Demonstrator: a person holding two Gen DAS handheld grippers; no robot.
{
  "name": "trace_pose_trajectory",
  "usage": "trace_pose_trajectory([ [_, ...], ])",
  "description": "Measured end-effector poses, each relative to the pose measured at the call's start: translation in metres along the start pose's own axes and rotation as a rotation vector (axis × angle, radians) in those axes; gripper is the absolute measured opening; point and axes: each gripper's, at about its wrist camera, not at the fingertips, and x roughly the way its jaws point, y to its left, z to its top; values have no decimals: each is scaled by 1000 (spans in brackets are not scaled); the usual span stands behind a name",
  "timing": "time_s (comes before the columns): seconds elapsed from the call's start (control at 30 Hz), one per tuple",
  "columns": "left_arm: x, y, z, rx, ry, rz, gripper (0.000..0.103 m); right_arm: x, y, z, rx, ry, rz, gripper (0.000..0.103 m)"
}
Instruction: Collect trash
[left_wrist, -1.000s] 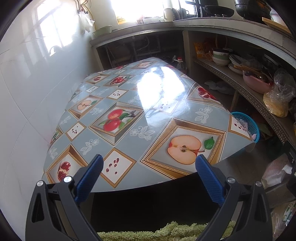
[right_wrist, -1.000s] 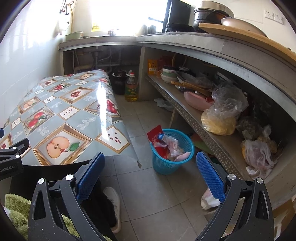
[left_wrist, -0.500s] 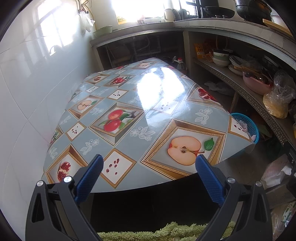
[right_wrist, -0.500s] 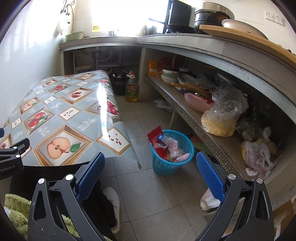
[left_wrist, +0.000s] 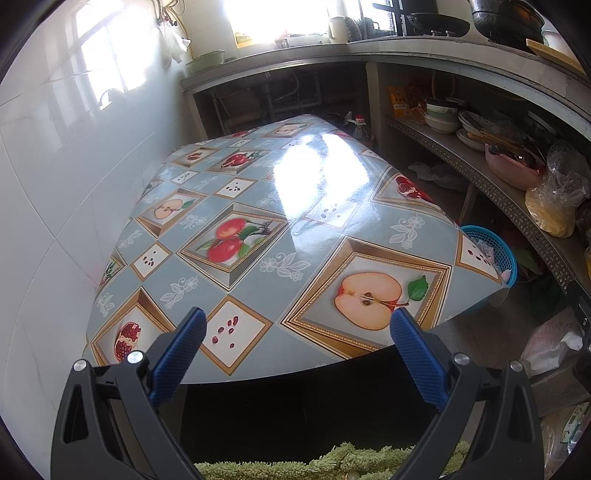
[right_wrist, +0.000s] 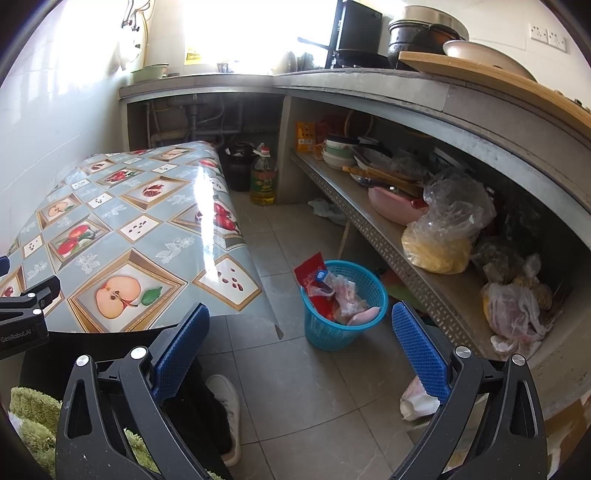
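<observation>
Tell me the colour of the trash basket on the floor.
Bright blue basket, clearest in the right wrist view.

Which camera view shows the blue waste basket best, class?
The right wrist view: the blue waste basket stands whole on the floor, wrappers visible inside. The left wrist view shows only part of its rim behind the table corner.

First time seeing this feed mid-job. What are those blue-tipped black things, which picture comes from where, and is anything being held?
No robot here: a person carries two handheld grippers, each with a fisheye camera looking along its blue fingers. The left gripper looks over the table, covered by a fruit-print cloth with nothing on it. The right gripper looks at the floor, where a blue basket holds wrappers and a crumpled wrapper lies under the shelf. Both stand open and hold nothing.
</observation>
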Motion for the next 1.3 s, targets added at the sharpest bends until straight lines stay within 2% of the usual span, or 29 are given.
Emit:
trace_pose_trajectory([
  [1.3,0,-3,-2,-4,11,-1,97,0,0,0,0,1,0,95],
])
